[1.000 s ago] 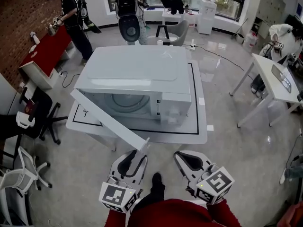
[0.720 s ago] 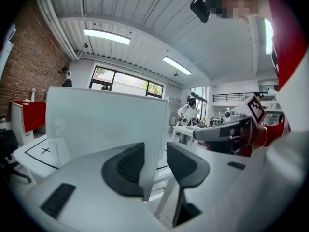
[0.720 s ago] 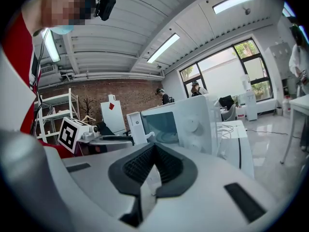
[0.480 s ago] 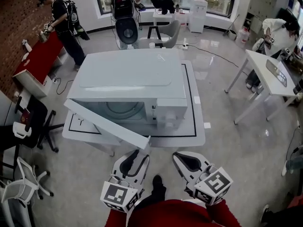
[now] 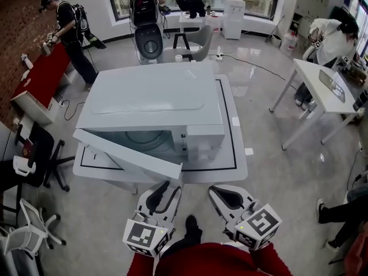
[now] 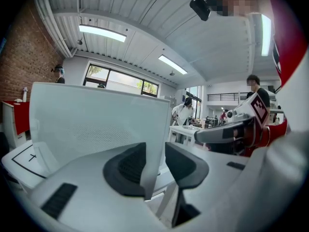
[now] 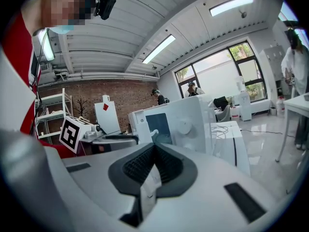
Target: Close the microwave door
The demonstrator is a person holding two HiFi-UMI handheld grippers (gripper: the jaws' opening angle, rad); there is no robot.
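The white microwave stands on a low white table. Its door hangs partly open, with the free edge pointing toward me. My left gripper is at that free edge. In the left gripper view the door's edge stands between the closing jaws of the left gripper, close against the left pad, with a gap to the right pad. My right gripper hovers beside it in front of the table, shut and empty. The right gripper view shows the right gripper aimed at the microwave's control panel.
A white desk stands at the right with a person in white beside it. At the left are a red table and office chairs. People with backpacks stand at the back near a chair. The floor is glossy grey.
The door has swung further toward the microwave's front, and my left gripper has followed its edge inward. The right gripper has stayed where it was.
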